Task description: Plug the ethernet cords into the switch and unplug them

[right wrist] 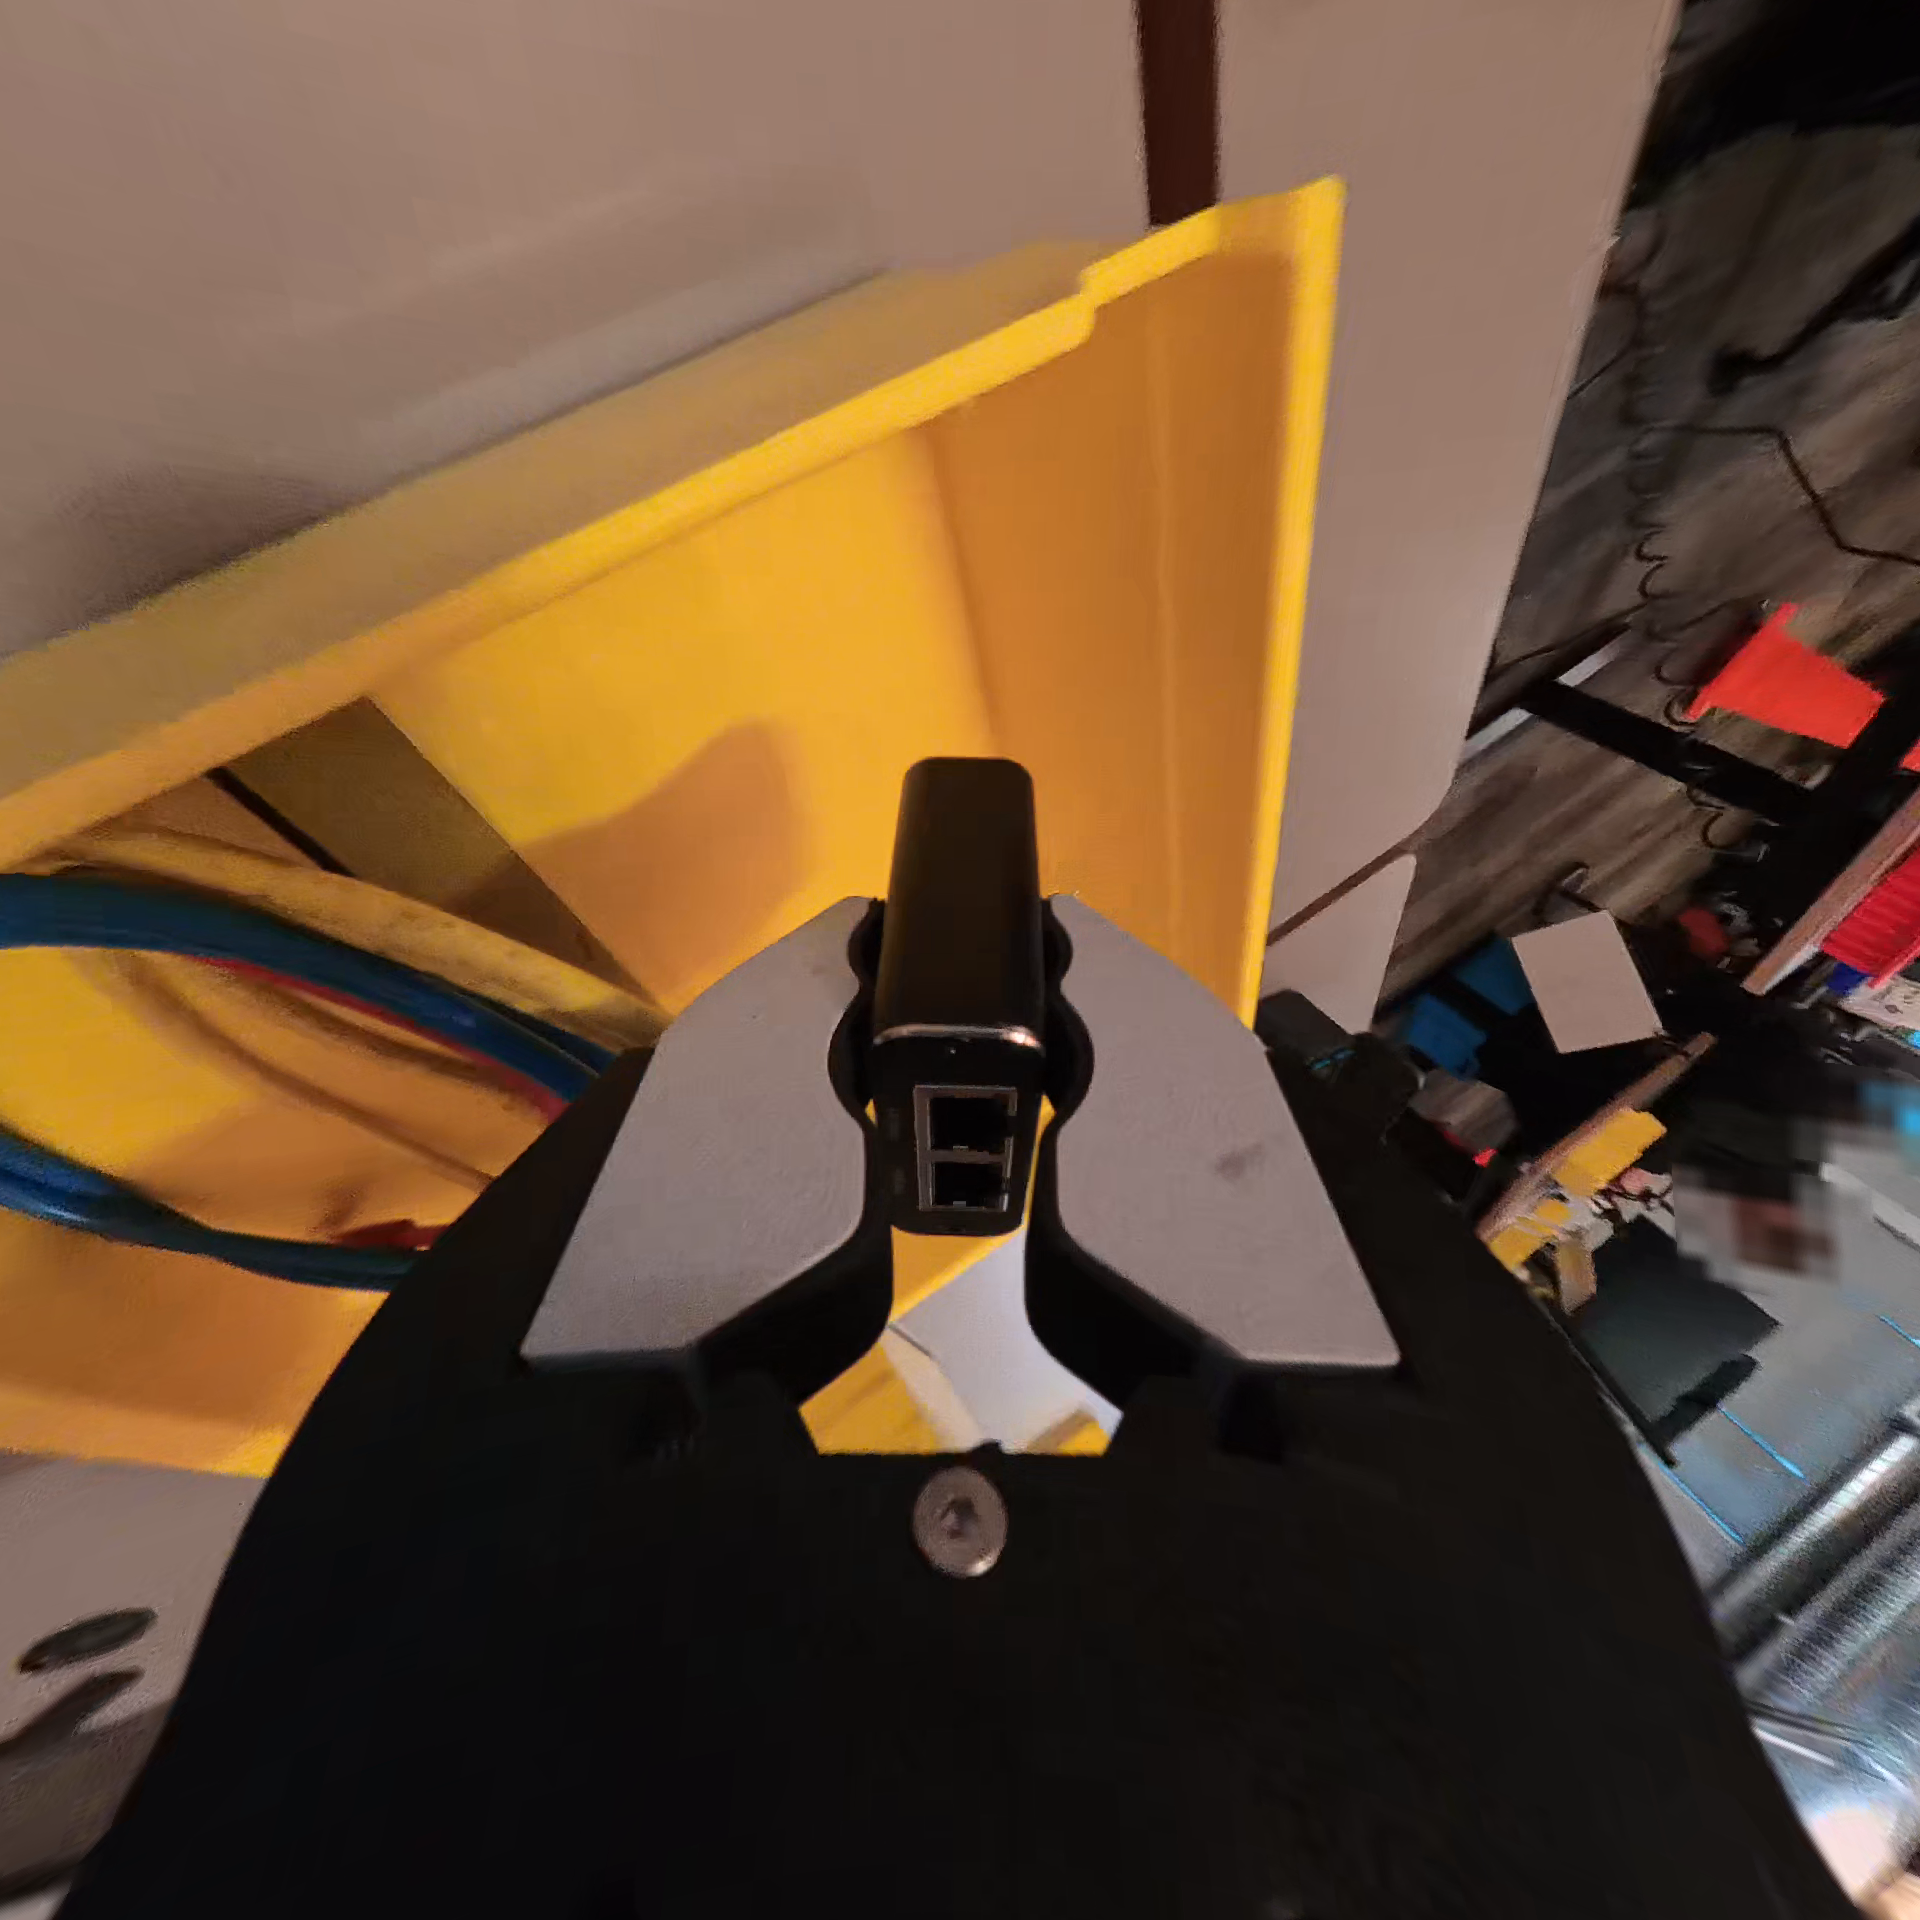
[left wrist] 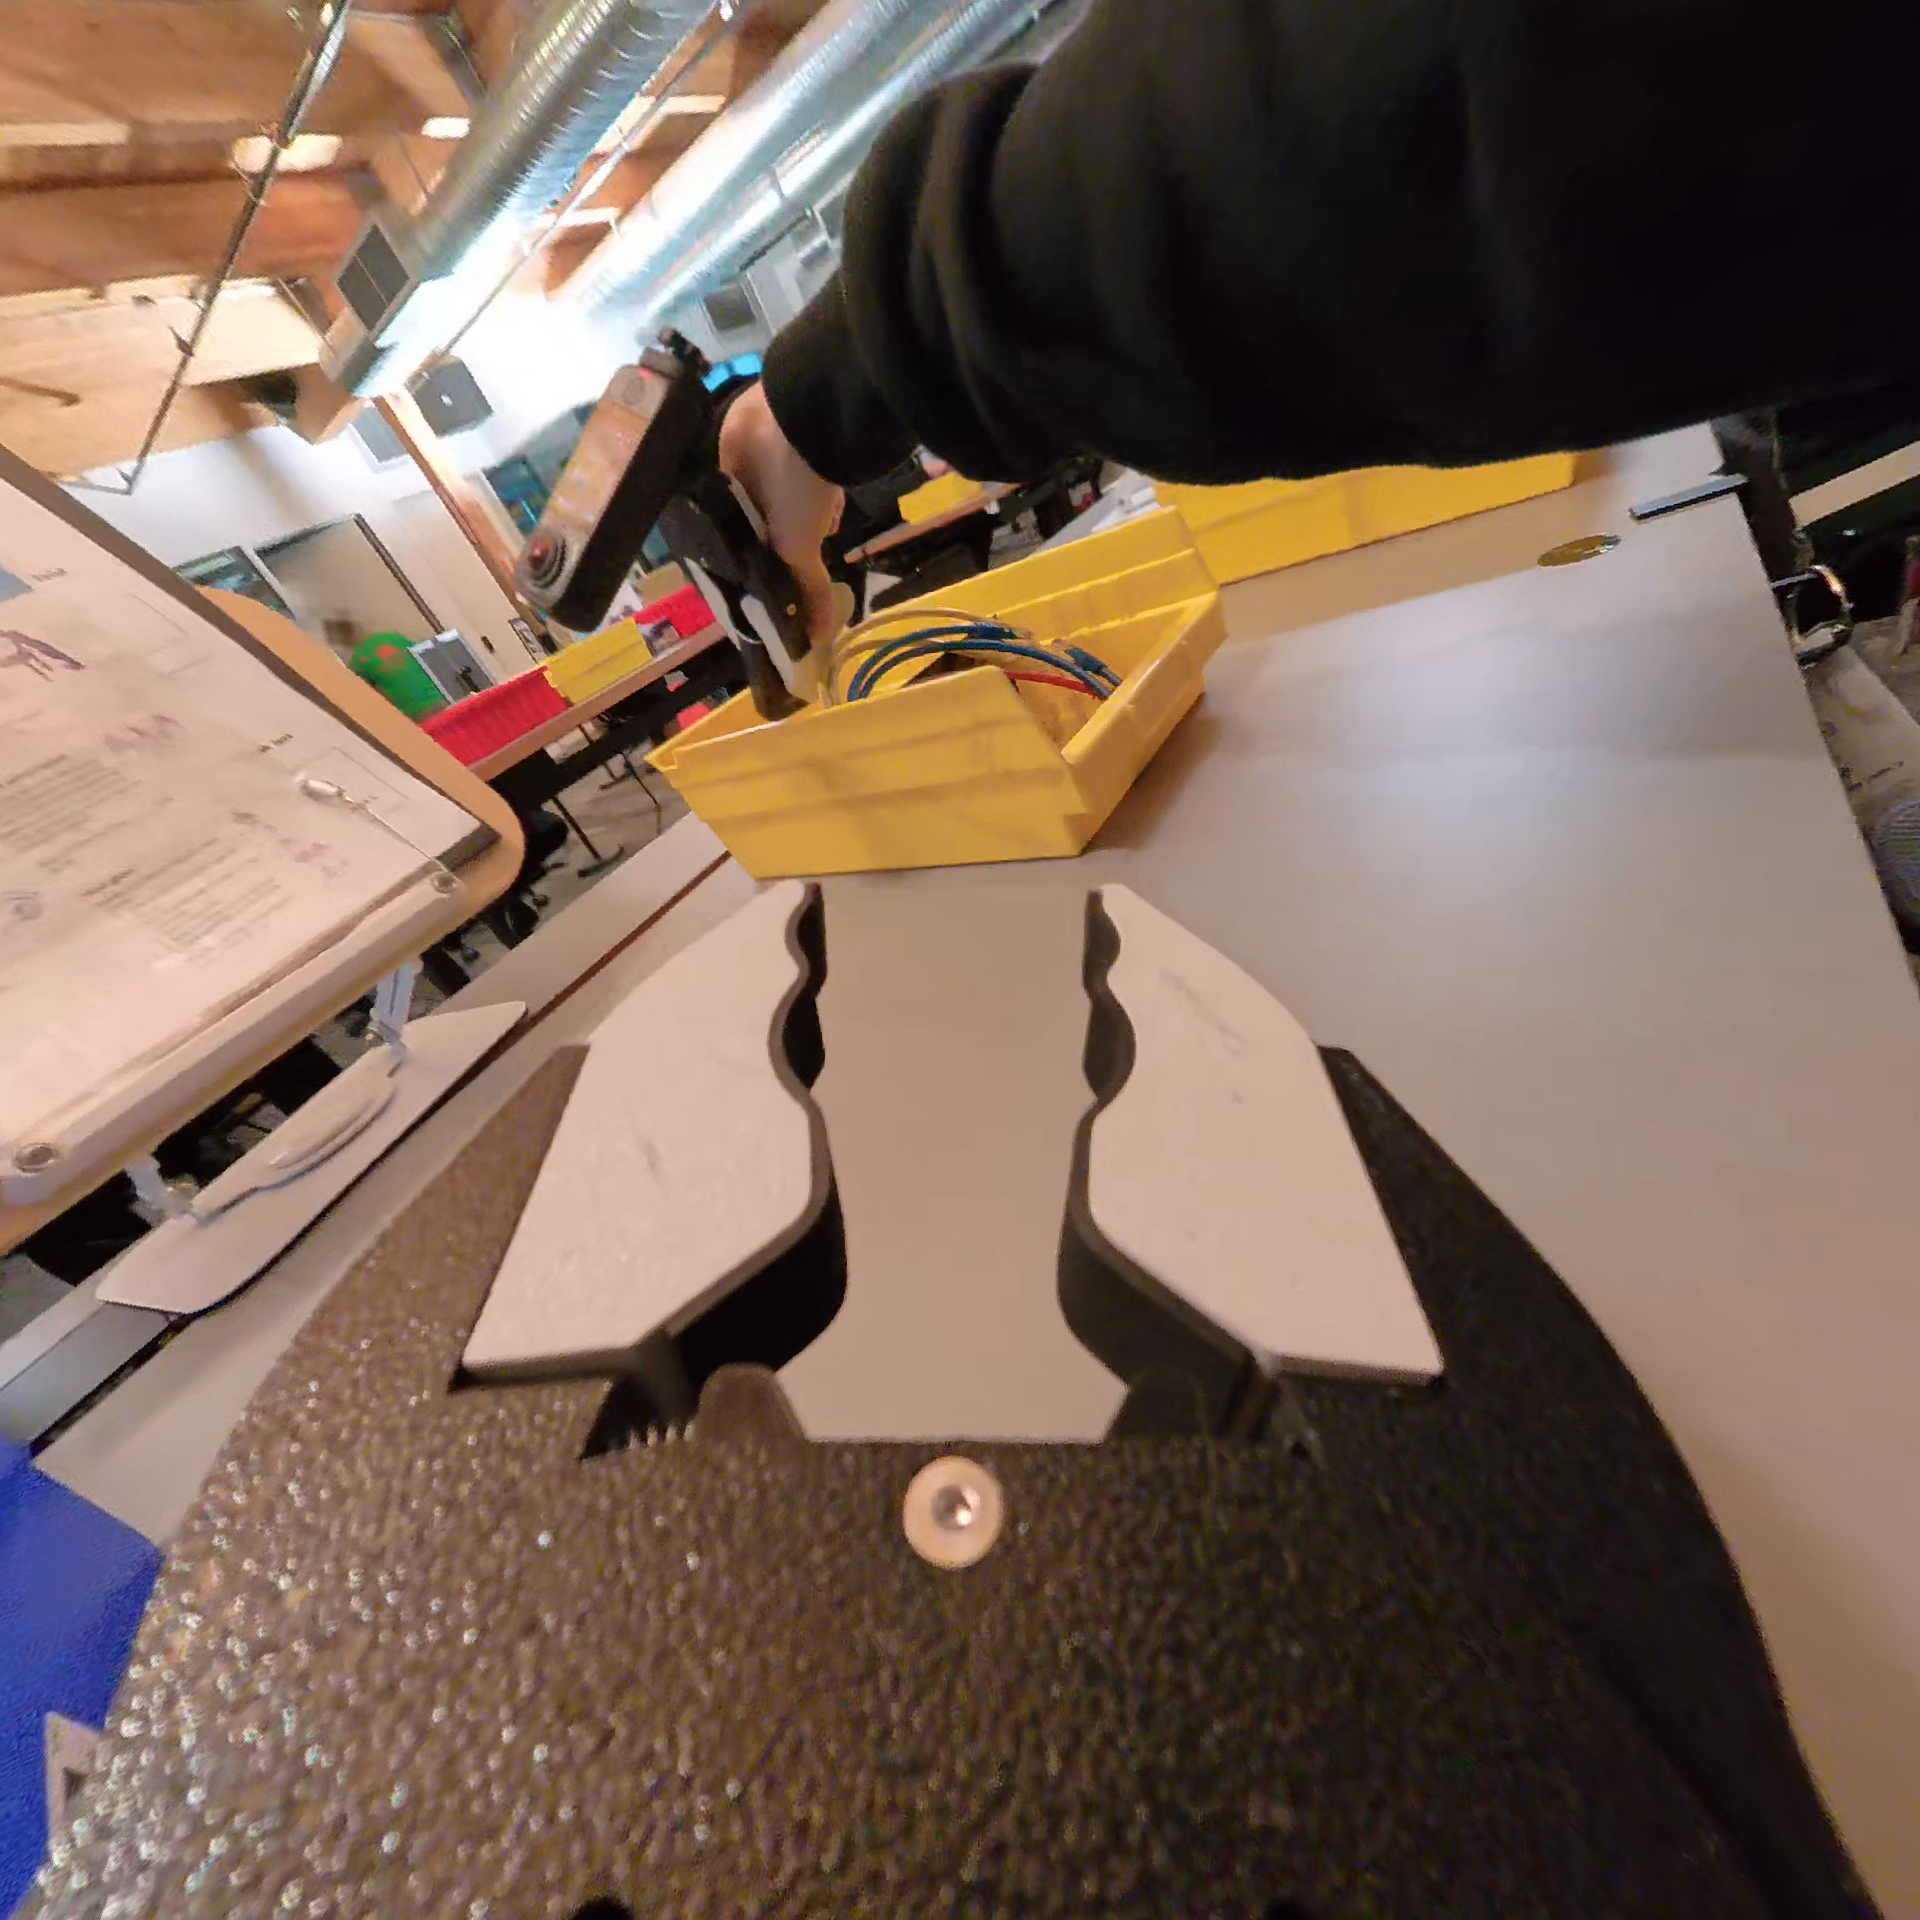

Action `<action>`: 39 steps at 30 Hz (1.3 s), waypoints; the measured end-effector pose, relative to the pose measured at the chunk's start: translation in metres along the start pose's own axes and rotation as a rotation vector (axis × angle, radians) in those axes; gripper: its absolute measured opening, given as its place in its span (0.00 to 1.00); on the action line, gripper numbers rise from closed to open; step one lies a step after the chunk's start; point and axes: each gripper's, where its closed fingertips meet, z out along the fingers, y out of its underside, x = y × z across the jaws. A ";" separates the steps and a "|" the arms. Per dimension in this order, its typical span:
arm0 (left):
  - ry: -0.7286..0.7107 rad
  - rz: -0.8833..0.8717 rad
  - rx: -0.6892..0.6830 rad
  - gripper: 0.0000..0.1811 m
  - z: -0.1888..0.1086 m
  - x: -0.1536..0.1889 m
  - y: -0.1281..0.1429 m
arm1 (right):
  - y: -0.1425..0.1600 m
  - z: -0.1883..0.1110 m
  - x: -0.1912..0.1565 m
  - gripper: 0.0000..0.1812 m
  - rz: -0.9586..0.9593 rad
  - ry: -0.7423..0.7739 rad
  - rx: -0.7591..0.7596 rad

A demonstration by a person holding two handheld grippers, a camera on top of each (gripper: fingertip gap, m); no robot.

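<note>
Gripping switch (right wrist: 958, 997), right tool (right wrist: 958, 935) above bin (right wrist: 727, 623).

Left gripper (left wrist: 951, 935): black pebbled body with glittery specks, two pale grey fingers (left wrist: 686, 1132) with wavy black-edged inner sides, one silver screw (left wrist: 952, 1509) set in the body just behind the gap between the fingers. Right gripper (right wrist: 956, 914): smooth black body, the same grey fingers (right wrist: 738, 1153) with black scalloped inner edges, a matching silver screw (right wrist: 958, 1520) behind the gap. In the left wrist view that gripper carries a black camera housing (left wrist: 613, 488) above its handle, and the person's arm wears a black sleeve (left wrist: 1299, 260) with a ribbed cuff.
</note>
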 end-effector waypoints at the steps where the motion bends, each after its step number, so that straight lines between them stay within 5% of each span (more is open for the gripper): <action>1: 0.011 -0.014 -0.008 0.26 -0.001 -0.001 0.000 | 0.003 0.005 -0.001 0.15 -0.027 0.000 -0.030; 11: 0.118 -0.167 -0.066 0.26 -0.004 0.003 0.010 | 0.011 0.008 -0.002 0.20 -0.076 0.002 -0.033; 17: 0.168 -0.148 -0.156 0.29 0.003 0.014 0.025 | 0.027 -0.037 0.016 0.33 0.030 0.174 0.037; 21: 0.137 -0.170 -0.203 0.31 0.002 0.012 0.037 | 0.042 -0.099 -0.007 0.35 0.365 0.258 0.347; 26: 0.011 -0.245 -0.282 0.32 0.012 -0.003 0.049 | 0.061 -0.137 -0.131 0.36 0.856 0.119 0.887; 29: -0.047 -0.329 -0.334 0.33 0.035 -0.011 0.058 | 0.079 -0.123 -0.167 0.35 1.076 0.088 1.025; 32: -0.035 -0.440 -0.317 0.36 0.079 -0.009 0.052 | 0.115 -0.104 -0.172 0.46 1.233 0.086 0.802; 39: -0.131 -0.595 -0.340 0.56 0.181 -0.009 0.028 | 0.136 -0.137 -0.170 0.45 1.144 0.253 0.898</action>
